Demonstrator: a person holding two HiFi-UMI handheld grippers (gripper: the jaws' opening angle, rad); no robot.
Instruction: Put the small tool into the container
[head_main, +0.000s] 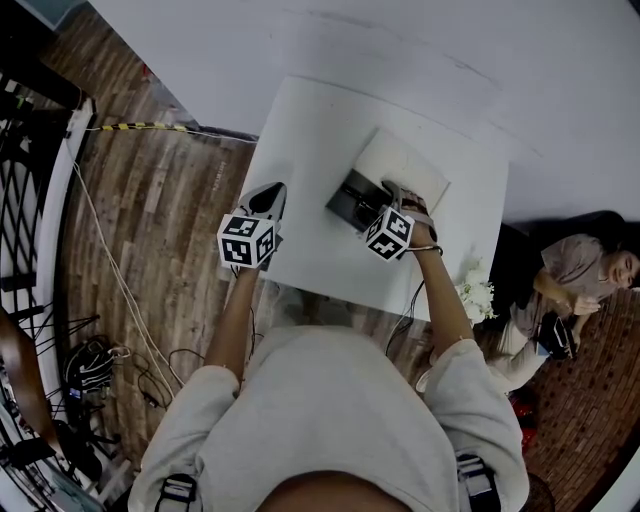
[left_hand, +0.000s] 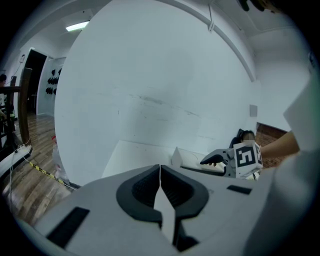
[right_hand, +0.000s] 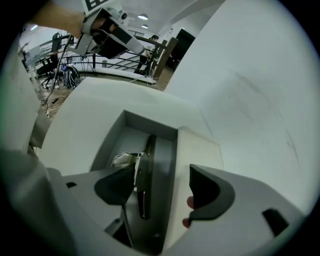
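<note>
1. Right tool (right_hand: 162, 172): the jaws stand wide and grip nothing. It points steeply down into the container.
2. Small tool (right_hand: 146, 170): a dark slim bar between the jaws, hard by the left-of-frame pad and well clear of the right-of-frame pad. Whether it touches the near pad cannot be settled.
3. Long axis: it runs bottom to top of the right gripper view, in line with the jaws.
4. Container (right_hand: 150, 123): a grey open box at frame centre. The small tool lies inside it, beside a pale scrap (right_hand: 122, 159). A pale lid (right_hand: 197, 150) adjoins at right.
5. Left tool (left_hand: 160, 169): jaws together and empty, at the left edge of the table (head_main: 300, 140), well apart from the container.
6. Judgement: the placing appears done. The right tool, which is the nearer, should draw straight back along that axis so the near pad does not drag the bar.
</note>
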